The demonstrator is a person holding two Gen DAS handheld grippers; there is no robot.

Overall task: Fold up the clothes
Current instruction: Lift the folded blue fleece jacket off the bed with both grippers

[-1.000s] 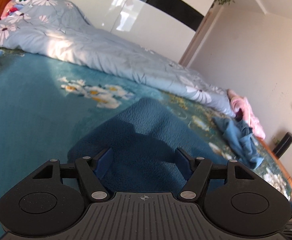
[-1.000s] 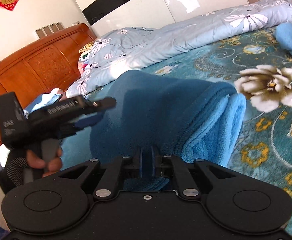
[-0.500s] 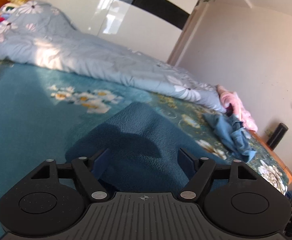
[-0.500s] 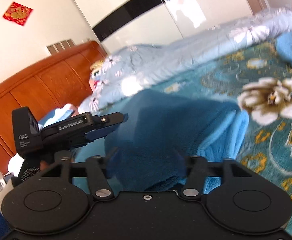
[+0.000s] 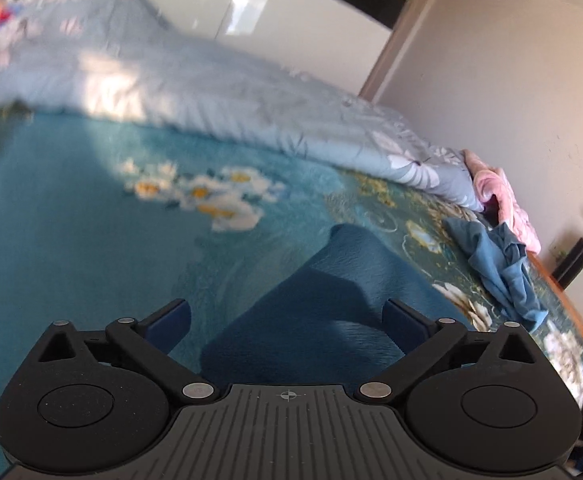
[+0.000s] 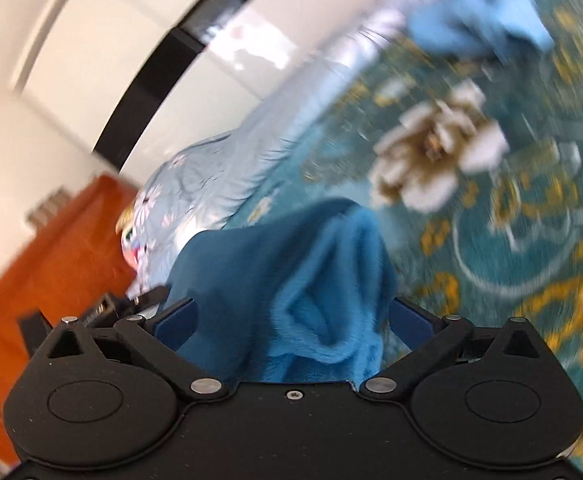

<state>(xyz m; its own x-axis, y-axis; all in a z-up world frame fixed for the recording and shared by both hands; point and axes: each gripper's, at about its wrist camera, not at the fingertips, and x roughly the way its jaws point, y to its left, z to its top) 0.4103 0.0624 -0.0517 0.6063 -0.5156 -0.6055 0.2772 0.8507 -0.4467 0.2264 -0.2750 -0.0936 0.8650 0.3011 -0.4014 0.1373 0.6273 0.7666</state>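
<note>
A folded dark blue fleece garment [image 5: 331, 300] lies on the teal flowered bedspread [image 5: 71, 240]. My left gripper [image 5: 287, 316] hovers at its near edge, jaws opening wide; the fleece sits toward the right finger, and neither pad presses on it. In the right wrist view the same fleece [image 6: 283, 272] bulges up between the spread fingers of my right gripper [image 6: 293, 318], its lighter folded edges facing me. Those jaws are opening too and the pads stand off the cloth. Part of the left gripper [image 6: 99, 312] shows blurred at the left edge.
A pale blue flowered quilt [image 5: 211, 92] is heaped along the far side of the bed. A crumpled blue garment [image 5: 499, 264] and a pink one [image 5: 503, 196] lie near the right edge. A wooden headboard [image 6: 51, 260] stands at the left.
My right gripper was shut on the fleece's fold; it has let go, spread wide and rolled. My left gripper opened wider and slid left, so the fleece now sits to its right.
</note>
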